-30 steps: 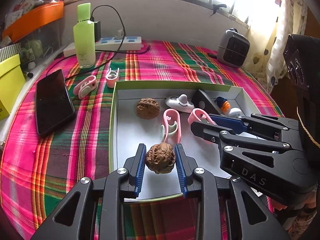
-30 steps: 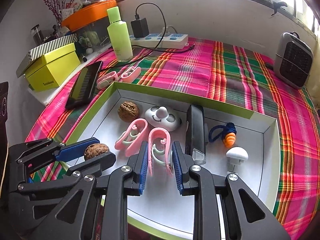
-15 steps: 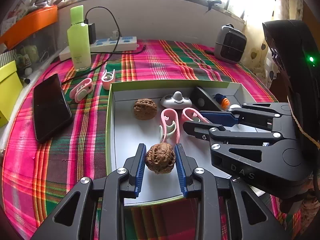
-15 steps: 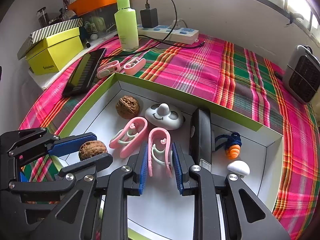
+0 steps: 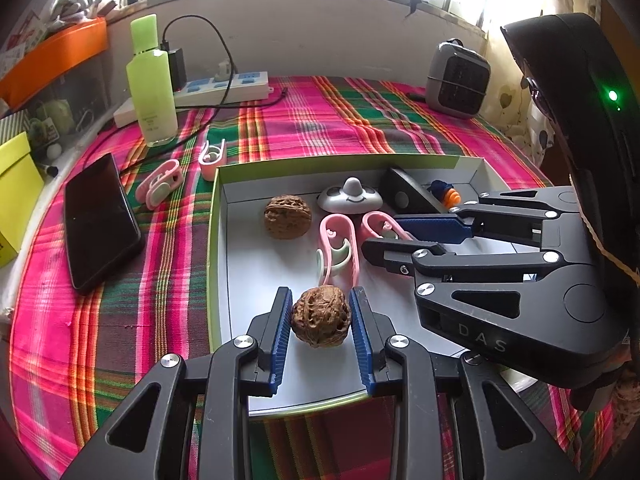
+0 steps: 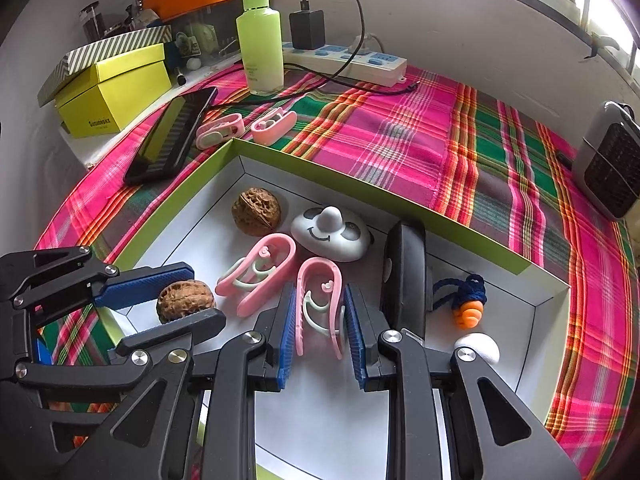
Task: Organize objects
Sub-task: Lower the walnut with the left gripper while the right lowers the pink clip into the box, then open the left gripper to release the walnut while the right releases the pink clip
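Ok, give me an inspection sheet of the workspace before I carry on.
Surface: plaid tablecloth, covering the table.
Job's things: white tray holds a walnut, pink clip, panda-face piece, black case, orange-and-blue plug. Two pink clips lie outside on the cloth.
Clutter: phone, green bottle, yellow box, small heater.
Grippers: left hand-held gripper shut on a second walnut; right hand-held gripper shut on a pink clip.
Cables: black charger lead in power strip.
Surroundings: windowsill, wall.
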A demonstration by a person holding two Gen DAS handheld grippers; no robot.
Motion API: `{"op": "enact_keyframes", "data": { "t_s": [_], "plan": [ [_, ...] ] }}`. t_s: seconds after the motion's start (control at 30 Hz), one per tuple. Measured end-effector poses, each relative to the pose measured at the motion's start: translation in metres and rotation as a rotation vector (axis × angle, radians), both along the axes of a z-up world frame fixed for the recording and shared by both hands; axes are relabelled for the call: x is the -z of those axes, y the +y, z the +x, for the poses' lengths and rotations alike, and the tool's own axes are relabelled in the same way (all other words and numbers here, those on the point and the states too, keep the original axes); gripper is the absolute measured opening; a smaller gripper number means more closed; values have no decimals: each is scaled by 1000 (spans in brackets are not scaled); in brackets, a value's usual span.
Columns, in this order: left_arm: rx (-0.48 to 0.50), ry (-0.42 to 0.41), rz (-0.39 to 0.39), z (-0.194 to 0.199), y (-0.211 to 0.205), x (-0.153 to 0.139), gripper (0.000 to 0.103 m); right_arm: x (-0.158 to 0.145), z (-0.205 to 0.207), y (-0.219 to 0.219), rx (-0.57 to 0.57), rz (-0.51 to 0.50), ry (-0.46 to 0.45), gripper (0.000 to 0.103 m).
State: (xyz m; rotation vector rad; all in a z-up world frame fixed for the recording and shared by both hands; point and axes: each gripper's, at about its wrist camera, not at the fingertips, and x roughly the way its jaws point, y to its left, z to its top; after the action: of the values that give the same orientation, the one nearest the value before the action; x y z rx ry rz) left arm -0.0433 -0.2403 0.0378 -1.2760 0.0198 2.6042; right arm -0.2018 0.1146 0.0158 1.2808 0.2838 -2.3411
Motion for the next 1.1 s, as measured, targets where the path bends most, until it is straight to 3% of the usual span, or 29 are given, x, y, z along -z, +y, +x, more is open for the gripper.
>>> {"op": "enact_keyframes", "data": {
  "t_s": [0.9, 1.1],
  "plan": [
    [-5, -1, 1, 1, 0, 1, 29, 0, 0, 4, 17, -32, -10, 25],
    [-12, 0, 10, 8, -2, 0, 35, -1, 4, 6, 14, -48, -9, 31]
  ]
}}
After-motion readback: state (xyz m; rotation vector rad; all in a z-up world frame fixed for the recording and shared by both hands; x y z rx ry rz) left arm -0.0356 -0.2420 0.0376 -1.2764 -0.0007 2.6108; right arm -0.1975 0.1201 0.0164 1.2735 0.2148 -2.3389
